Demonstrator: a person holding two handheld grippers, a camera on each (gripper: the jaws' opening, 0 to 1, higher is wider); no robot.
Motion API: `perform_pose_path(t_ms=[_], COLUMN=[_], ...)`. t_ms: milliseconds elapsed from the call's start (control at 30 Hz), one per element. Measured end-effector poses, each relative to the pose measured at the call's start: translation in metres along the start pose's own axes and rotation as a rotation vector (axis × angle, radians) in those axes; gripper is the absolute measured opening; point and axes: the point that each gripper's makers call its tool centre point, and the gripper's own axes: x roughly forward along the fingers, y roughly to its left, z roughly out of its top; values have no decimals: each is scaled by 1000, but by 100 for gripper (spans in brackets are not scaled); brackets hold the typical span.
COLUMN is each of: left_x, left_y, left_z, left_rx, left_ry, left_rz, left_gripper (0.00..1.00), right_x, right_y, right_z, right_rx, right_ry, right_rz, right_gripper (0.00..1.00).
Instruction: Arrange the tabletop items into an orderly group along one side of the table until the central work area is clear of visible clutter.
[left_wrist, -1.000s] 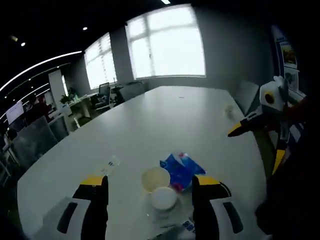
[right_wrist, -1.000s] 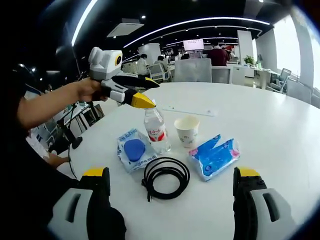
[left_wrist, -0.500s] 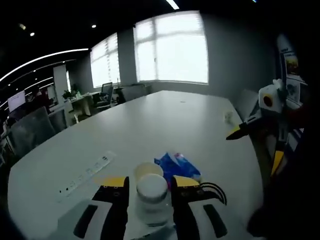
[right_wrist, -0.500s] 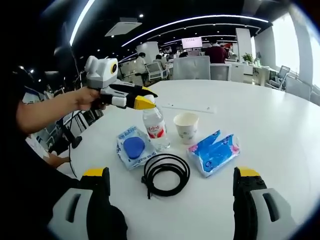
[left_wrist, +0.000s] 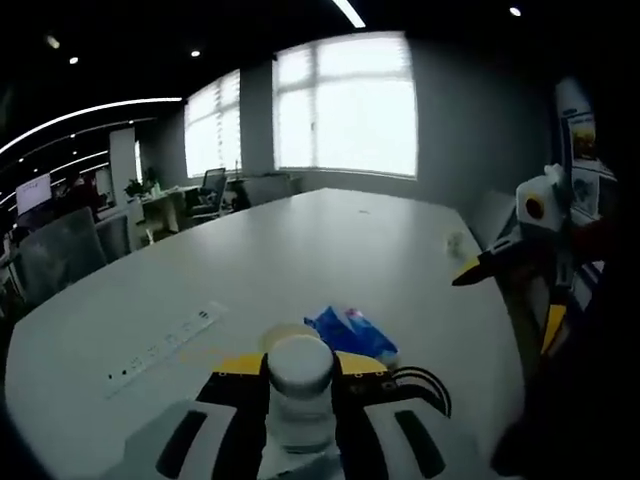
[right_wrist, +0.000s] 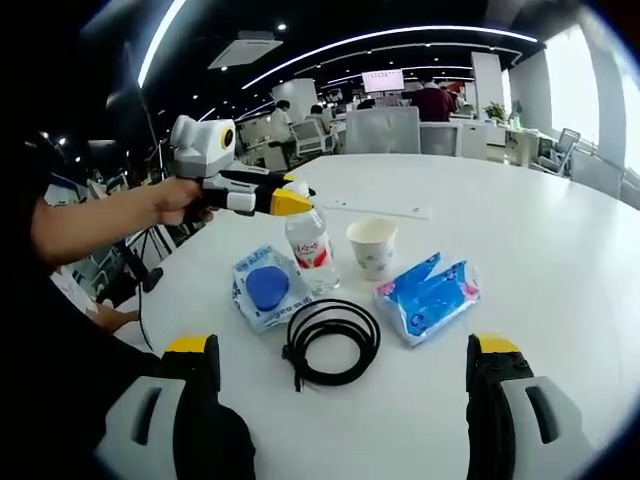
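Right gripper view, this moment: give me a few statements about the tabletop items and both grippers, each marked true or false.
1. The left gripper is closed on the cap of the water bottle. True.
2. The paper cup lies on its side. False: it stands upright.
3. The black cable is coiled on the table, nearer the camera than the bottle. True.
4. The right gripper holds the blue tissue pack. False: its jaws are wide apart, holding nothing.
5. The bottle stands between the cup and the blue-disc packet. True.
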Motion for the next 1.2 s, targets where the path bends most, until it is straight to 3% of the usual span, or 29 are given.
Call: perform_pose_path(t_ms=[333, 700, 933, 1200], left_x=[0, 0, -7, -23], left_y=[-1, -3, 8, 39], left_z=[1, 1, 1, 4], left_rx=[-3, 51, 50, 12], left_ry=[8, 37, 49, 39], left_rz=[-10, -78, -91, -51], left_gripper=[21, 20, 20, 20], right_x=[1, 0, 0, 4], right_y=[-1, -7, -9, -7], right_z=[-1, 5, 7, 11], right_rx=[0, 13, 17, 3], right_ry=[3, -20, -27, -22], right_rz=[-2, -14, -16, -7], right_gripper=[100, 100, 100, 100])
